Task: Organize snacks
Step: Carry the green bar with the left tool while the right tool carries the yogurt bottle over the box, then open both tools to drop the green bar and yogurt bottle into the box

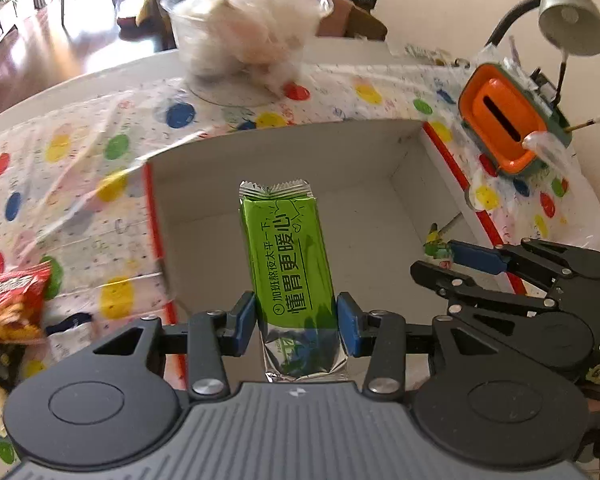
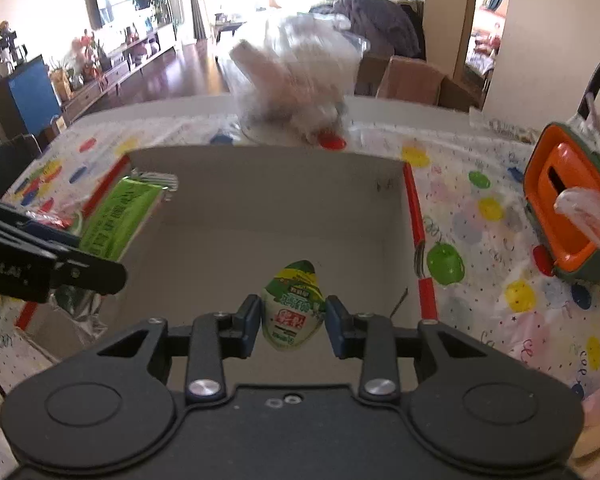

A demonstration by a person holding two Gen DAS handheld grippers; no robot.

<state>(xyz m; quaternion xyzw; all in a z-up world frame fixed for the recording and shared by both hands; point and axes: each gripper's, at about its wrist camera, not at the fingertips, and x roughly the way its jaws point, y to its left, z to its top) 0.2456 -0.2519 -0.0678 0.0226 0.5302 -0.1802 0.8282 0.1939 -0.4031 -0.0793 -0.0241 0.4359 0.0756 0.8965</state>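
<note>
My left gripper is shut on a long green snack bar with silver ends, held above the open white cardboard box. My right gripper is shut on a small green and white snack packet, also above the box. The right gripper shows in the left wrist view at the box's right side. The left gripper and green bar show at the box's left edge in the right wrist view.
A clear tub of white packets stands behind the box. An orange and green holder and a lamp stand at the right. A red snack bag lies at the left on the polka-dot tablecloth.
</note>
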